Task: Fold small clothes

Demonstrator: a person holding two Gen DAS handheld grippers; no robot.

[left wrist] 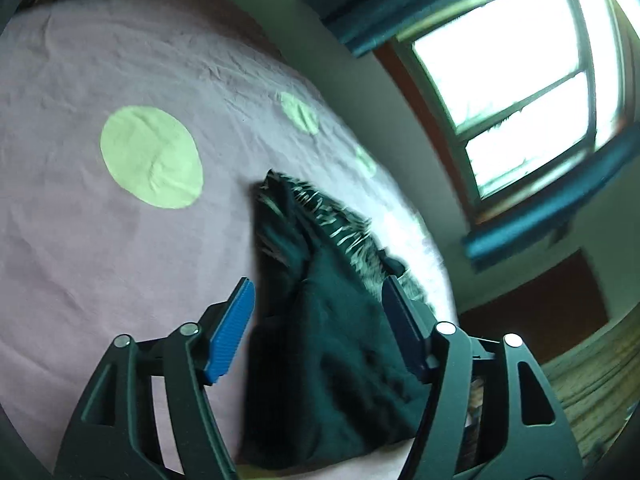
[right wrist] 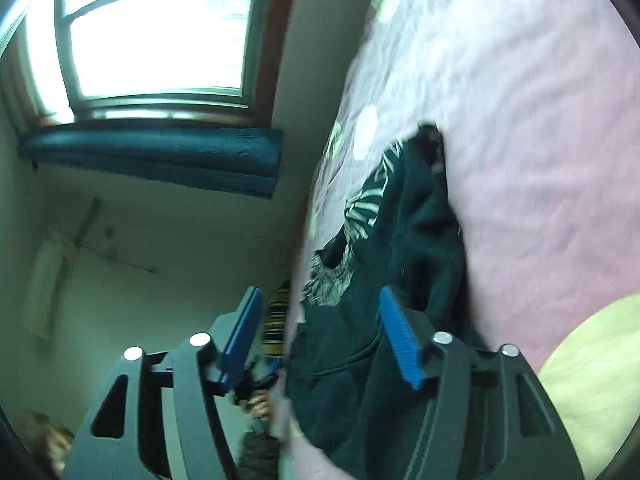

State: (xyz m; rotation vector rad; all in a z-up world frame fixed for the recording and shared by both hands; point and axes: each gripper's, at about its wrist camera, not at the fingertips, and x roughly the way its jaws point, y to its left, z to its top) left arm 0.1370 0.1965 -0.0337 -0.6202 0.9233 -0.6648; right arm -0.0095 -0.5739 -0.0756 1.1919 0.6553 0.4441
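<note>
Garment (left wrist: 336, 320) sits on the pink bedsheet (left wrist: 80, 240), dark green with a pale pattern, bunched into a long ridge near the bed edge on the window (left wrist: 520, 72) side.

Left to right in your left wrist view: pale green dot (left wrist: 150, 156) on the sheet, then the cloth, then the wall and window. Your left gripper (left wrist: 318, 300) has its fingers wide, nothing pinched. The cloth lies between and below the pads, running straight away from you along the pointing line. I can't tell whether the far pad brushes it.

Right wrist view: wall and window on the left, cloth in the middle, sheet on the right. Your right gripper (right wrist: 320, 312) is also wide and holds nothing. The bed edge runs up between its fingers. The cloth's near end lies by the right-hand pad; the left-hand pad hangs off the bed over open room.

Both grippers sit at the cloth's near end, long axis pointing away from both. My read: the left is better centred on it; shift the right onto the bed before any pinch.
</note>
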